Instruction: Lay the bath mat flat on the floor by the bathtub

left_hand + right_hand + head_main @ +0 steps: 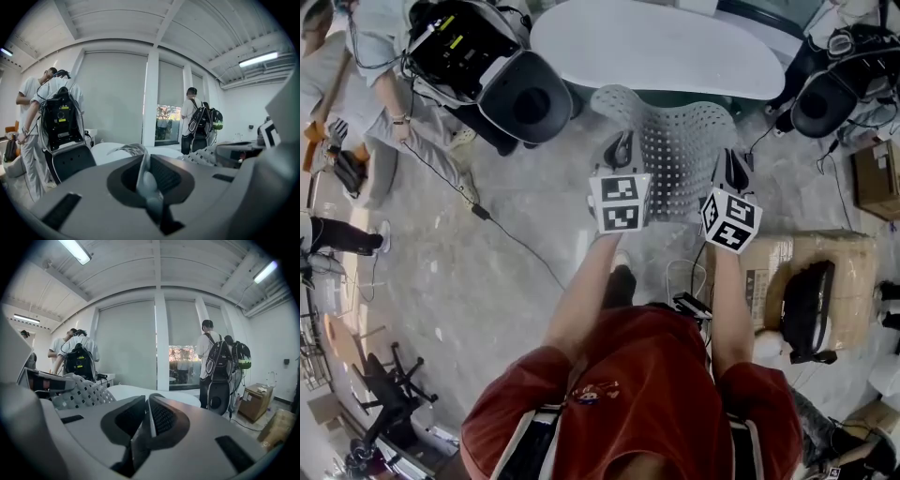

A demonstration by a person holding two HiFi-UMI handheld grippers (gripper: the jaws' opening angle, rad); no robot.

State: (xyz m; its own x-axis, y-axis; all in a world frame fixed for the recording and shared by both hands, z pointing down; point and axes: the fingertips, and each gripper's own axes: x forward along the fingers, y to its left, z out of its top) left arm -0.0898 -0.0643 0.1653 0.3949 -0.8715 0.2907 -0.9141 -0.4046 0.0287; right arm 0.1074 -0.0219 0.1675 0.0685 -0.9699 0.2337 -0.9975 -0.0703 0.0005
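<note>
A pale grey bath mat (680,150) with many small holes is held up off the floor in front of a white bathtub (656,47). My left gripper (621,150) is shut on the mat's near left edge, and my right gripper (733,171) is shut on its near right edge. In the left gripper view a thin strip of the mat (141,161) stands pinched between the jaws of the left gripper (146,177). In the right gripper view the right gripper (146,422) clamps a thin edge, and the mat (79,392) bulges to the left.
Someone with a black backpack rig (478,56) stands at the tub's left end, and another rig (834,89) is at its right. Cardboard boxes (778,267) with a black bag (808,305) sit to my right. A cable (516,239) crosses the floor at left.
</note>
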